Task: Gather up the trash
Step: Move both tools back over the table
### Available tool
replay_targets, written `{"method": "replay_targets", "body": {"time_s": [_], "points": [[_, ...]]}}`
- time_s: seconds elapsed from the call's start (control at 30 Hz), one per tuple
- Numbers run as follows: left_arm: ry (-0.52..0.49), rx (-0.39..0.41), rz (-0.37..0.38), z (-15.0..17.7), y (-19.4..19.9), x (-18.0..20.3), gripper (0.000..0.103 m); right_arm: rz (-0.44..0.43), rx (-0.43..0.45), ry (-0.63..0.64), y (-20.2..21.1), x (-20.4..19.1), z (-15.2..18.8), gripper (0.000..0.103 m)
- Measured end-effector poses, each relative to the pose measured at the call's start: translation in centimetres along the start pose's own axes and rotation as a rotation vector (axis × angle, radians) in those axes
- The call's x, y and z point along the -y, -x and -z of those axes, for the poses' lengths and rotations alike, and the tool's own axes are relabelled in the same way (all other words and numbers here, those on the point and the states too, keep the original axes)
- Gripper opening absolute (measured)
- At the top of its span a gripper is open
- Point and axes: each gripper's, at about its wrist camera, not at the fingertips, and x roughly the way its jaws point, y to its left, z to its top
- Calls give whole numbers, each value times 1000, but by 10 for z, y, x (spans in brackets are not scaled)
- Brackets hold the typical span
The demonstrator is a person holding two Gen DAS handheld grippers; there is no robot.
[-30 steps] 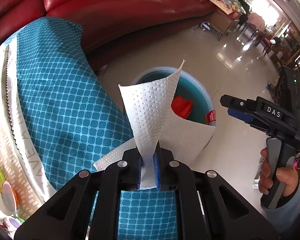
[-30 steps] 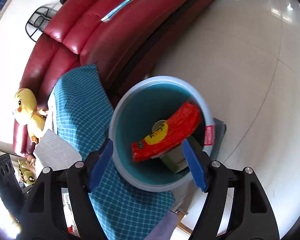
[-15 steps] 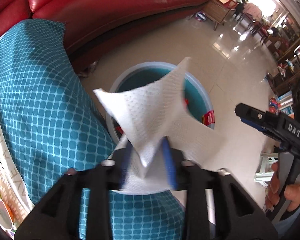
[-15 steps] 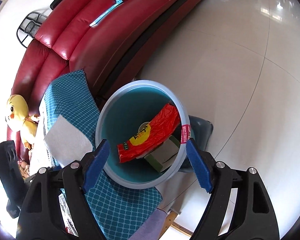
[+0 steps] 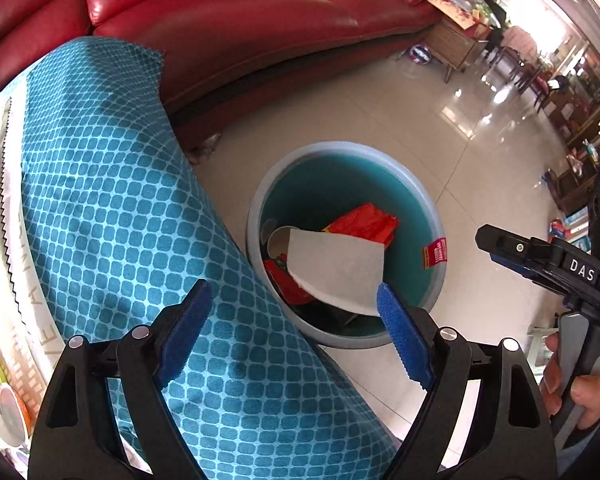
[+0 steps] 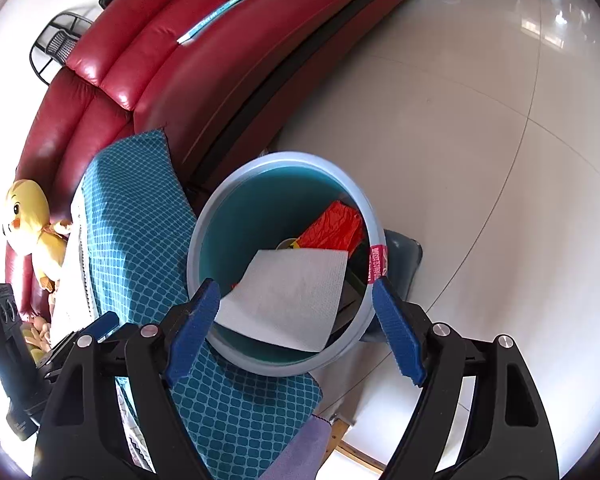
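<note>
white dimpled paper towel [image 6: 288,298] lies flat in bin [image 6: 220,208].

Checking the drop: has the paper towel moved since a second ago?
Yes. The paper towel has left the left gripper, whose jaws are opening, and dropped inside the bin's rim onto the red wrapper.

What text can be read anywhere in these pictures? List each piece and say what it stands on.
"DAS": white letters on the black body of the right gripper, seen from the left wrist view.
"VEA": part of a word on the white cloth border beside the teal cushion; the rest is cut off.
Red label on the bin rim: printed, too small to read.
Red wrapper in the bin: print unreadable.
</note>
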Motion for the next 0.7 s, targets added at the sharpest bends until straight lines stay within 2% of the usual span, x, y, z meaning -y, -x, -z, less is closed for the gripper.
{"method": "replay_targets", "body": {"time_s": [0.33, 0.7], "points": [[38, 0, 20, 25, 20, -26, 94, 40, -52, 52, -5, -24, 9, 82], [140, 38, -21, 76, 68, -82, 96, 37, -114, 191, -10, -83, 42, 83]]}}
